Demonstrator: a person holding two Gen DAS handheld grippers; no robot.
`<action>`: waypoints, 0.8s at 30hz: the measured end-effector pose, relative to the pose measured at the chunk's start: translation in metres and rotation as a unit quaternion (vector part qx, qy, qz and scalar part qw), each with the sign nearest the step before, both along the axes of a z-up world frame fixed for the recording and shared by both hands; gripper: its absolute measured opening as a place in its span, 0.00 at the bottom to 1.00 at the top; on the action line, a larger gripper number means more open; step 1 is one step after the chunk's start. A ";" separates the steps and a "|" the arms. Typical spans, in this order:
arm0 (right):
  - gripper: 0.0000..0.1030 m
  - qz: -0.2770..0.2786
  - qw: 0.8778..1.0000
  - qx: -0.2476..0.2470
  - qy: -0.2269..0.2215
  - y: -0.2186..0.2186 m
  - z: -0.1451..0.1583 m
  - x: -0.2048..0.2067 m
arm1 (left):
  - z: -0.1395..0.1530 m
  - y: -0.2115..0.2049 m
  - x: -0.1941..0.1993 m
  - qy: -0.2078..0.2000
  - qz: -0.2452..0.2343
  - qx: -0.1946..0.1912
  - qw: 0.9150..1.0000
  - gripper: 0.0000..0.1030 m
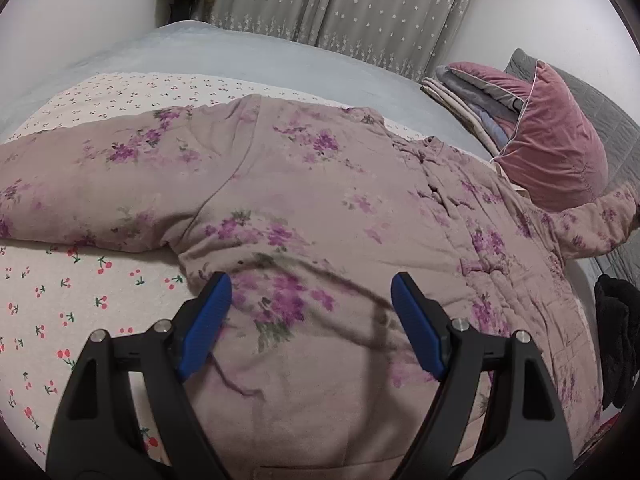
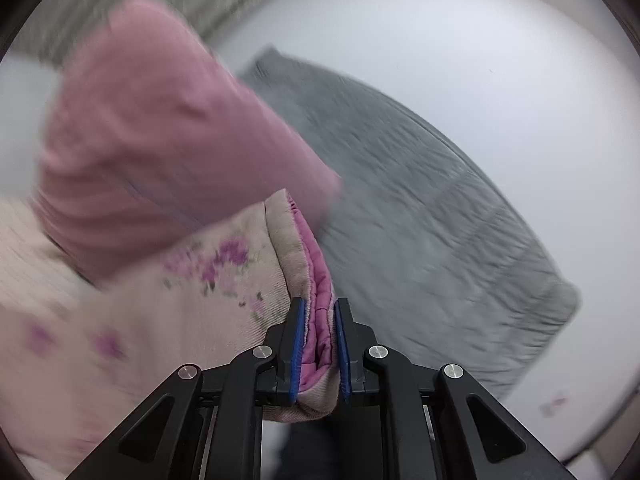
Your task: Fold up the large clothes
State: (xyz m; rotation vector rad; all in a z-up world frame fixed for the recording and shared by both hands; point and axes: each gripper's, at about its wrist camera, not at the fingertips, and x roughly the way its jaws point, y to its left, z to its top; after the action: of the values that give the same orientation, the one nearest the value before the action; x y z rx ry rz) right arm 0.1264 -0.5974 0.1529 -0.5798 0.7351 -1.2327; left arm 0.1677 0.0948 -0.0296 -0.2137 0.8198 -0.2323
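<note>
Jacket below left tool, cuff in right tool

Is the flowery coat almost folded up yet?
Not yet. Done: the coat lies spread flat on the bed. In hand: the right hand-held gripper is shut on one cuff; the left hand-held gripper hangs open over the hem. Left: no fold shows, so all the folding.

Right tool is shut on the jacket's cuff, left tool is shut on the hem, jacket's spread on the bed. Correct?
Not quite. The left tool is open, its fingers wide apart over the jacket and gripping nothing, as the left wrist view shows. The rest holds: the right tool is shut on the cuff, and the jacket is spread on the bed.
</note>
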 end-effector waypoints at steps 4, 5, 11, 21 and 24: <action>0.35 -0.081 0.996 -0.035 0.032 -0.047 -0.028 -0.028 | 0.000 -0.004 0.000 0.003 -0.002 0.021 1.000 0.80; 0.59 -0.070 0.997 0.008 0.008 -0.050 -0.026 -0.040 | 0.001 -0.005 0.000 0.003 -0.005 0.027 1.000 0.80; 0.68 0.058 0.982 0.177 -0.036 -0.014 -0.029 -0.076 | 0.021 -0.002 -0.008 0.019 -0.028 0.070 0.997 0.80; 0.74 0.273 0.862 0.426 -0.028 0.105 -0.058 -0.138 | 0.043 0.076 -0.063 0.102 -0.019 0.003 0.995 0.80; 0.75 0.291 0.817 0.498 -0.029 0.124 -0.082 -0.162 | 0.028 0.099 -0.085 0.130 -0.011 -0.010 0.991 0.80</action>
State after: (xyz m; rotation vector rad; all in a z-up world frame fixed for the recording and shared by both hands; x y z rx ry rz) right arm -0.0352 -0.4736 0.0714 0.1283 0.9386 -0.1859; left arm 0.0827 0.1934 -0.0012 -0.2582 1.0797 -0.2358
